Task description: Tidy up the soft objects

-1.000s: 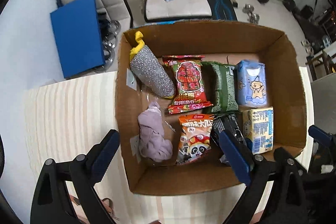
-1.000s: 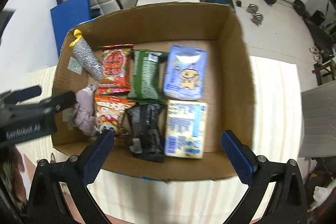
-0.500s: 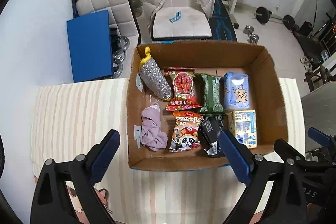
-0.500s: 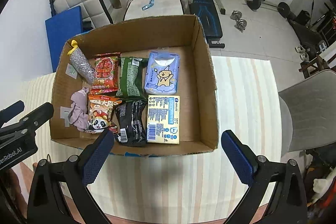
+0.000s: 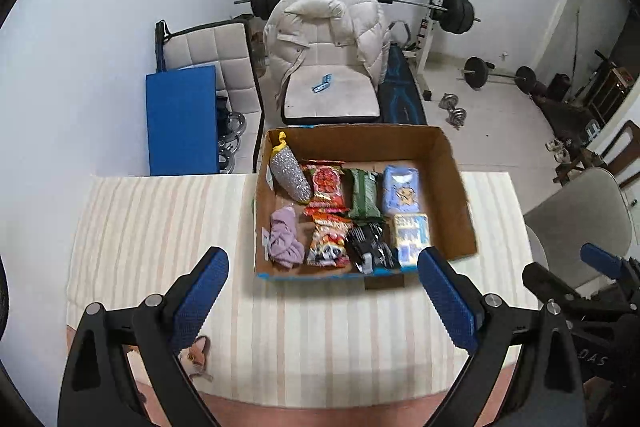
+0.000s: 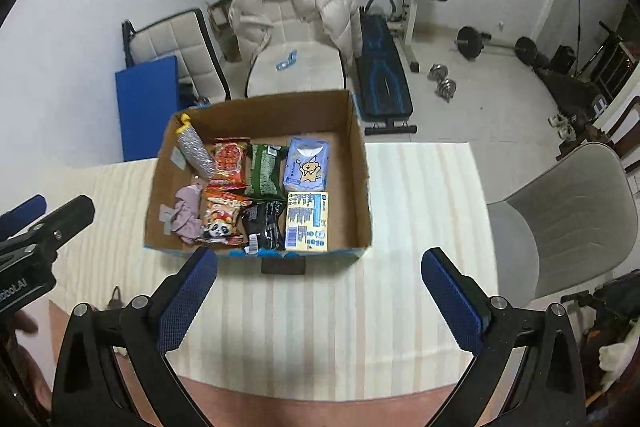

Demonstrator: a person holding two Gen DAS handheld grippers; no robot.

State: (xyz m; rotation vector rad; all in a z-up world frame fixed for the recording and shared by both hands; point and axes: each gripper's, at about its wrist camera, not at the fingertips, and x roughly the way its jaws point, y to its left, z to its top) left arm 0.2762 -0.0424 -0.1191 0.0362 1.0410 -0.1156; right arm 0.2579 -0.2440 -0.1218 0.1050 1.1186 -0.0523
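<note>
Both the left gripper (image 5: 323, 293) and the right gripper (image 6: 318, 291) hang spread wide and empty above the striped table (image 5: 160, 227). The soft packets and a purple cloth (image 5: 284, 241) lie packed in the cardboard box (image 5: 460, 203) at the table's far side.

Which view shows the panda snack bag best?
The right wrist view: the panda snack bag lies unobstructed, its panda face readable. In the left wrist view the bag is visible too, but blurred and its print harder to make out.
</note>
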